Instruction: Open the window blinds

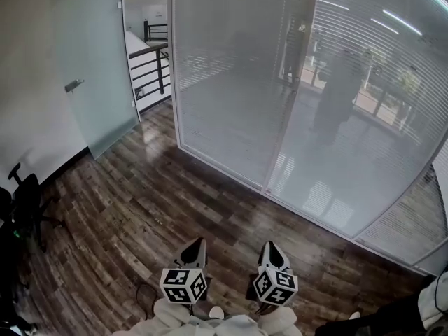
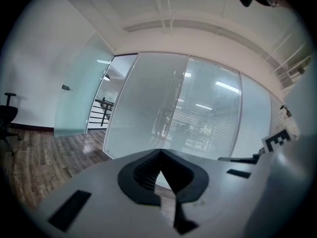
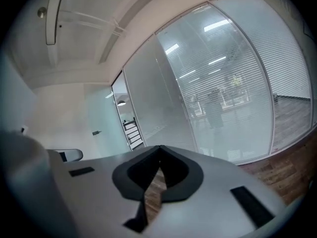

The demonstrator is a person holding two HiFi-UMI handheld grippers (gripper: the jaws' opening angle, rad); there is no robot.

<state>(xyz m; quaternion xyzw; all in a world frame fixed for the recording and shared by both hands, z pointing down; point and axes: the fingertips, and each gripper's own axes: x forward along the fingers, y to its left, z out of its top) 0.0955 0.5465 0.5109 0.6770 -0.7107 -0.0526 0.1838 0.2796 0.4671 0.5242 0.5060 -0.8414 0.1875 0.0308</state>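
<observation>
The window blinds (image 1: 231, 82) are pale horizontal slats behind a tall glass partition that runs from the middle to the right of the head view, and the slats look closed. They also fill the space ahead in the left gripper view (image 2: 213, 113) and the right gripper view (image 3: 233, 73). My left gripper (image 1: 196, 243) and right gripper (image 1: 270, 246) are side by side low in the head view, over the wooden floor and well short of the glass. Both point toward the partition. The left gripper (image 2: 160, 151) and the right gripper (image 3: 159, 147) each have tips that meet, with nothing between them.
A frosted glass door (image 1: 98, 68) with a handle stands ajar at the left. A black railing (image 1: 150, 68) shows through the gap. A black office chair (image 1: 24, 208) sits by the left wall. Dark wood floor (image 1: 161, 194) lies between me and the partition's white frame (image 1: 224, 173).
</observation>
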